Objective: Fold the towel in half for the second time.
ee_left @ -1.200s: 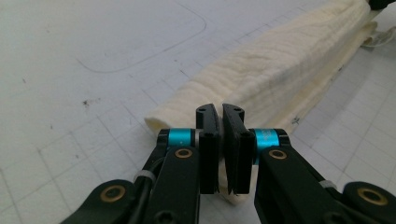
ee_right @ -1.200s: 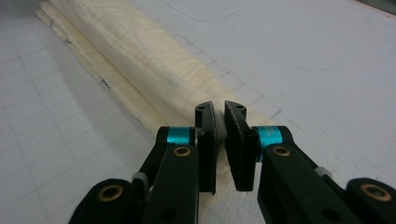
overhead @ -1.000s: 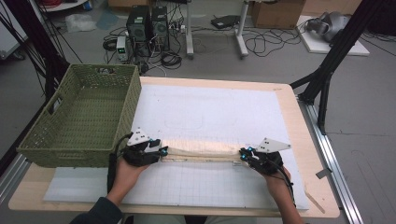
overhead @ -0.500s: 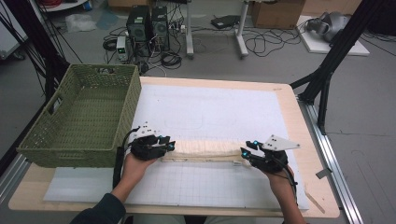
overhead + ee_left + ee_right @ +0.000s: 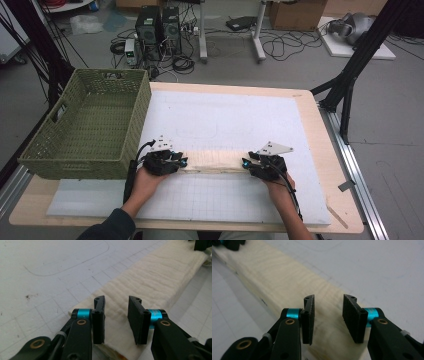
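Both hands at lower frame; left gripper (image 5: 176, 162) and right gripper (image 5: 250, 165) sat at opposite ends of the folded cream towel (image 5: 215, 161), mid-frame on the white mat (image 5: 225, 120). Left's jaws had just been closing; both pairs gaped over cloth, unpinched. Risk: uneven pinches could unfold the layers. Green basket (image 5: 75, 165) upper left.

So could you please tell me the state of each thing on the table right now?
Cloth: folded into a long strip, flat on the mat.
Basket: upright, empty.
Left tool: open over one cloth end, jaws just closing.
Right tool: open over the other end.
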A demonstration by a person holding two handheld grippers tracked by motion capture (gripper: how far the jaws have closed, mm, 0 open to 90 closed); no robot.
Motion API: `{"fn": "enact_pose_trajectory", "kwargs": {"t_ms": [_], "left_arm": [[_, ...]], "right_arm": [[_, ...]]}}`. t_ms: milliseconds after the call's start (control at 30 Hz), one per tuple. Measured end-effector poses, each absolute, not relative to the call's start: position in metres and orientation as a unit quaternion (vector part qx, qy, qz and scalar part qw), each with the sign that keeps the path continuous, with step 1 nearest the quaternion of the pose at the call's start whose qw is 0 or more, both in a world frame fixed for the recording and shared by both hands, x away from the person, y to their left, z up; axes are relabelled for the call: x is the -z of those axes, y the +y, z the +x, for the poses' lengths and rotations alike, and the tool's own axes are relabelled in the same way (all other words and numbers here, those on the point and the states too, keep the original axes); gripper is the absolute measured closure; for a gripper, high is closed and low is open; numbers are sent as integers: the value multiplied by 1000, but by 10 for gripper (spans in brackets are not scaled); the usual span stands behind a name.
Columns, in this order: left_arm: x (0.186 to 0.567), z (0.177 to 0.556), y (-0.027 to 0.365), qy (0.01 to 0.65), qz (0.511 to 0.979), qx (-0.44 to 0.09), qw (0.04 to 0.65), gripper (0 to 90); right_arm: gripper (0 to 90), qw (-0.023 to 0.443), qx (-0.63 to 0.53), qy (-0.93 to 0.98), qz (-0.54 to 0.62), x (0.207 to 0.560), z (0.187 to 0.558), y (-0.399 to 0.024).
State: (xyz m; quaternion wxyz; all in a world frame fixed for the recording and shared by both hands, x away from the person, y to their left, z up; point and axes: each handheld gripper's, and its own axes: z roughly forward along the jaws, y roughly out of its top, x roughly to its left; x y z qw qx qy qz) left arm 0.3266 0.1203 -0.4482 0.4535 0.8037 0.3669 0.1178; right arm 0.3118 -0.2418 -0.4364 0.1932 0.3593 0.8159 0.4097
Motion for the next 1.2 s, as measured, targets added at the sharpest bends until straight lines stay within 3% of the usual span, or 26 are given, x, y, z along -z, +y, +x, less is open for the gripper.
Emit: {"fn": "enact_pose_trajectory", "kwargs": {"t_ms": [333,700,867,967,1200], "left_arm": [[450,326,120,366,809,-121,443,707],[451,324,118,360,814,-133,437,721],[448,320,118,347,824,-146,424,715],[445,316,122,348,822,-152,425,715],[427,315,140,367,769,-171,495,633]], "right_arm": [[627,200,-378,827,365,445,303,-270],[627,206,-383,825,362,451,300,-272],[539,203,-380,822,373,447,300,-273],[537,195,-384,822,373,446,300,-274],[473,200,-436,796,369,427,294,-281]]}}
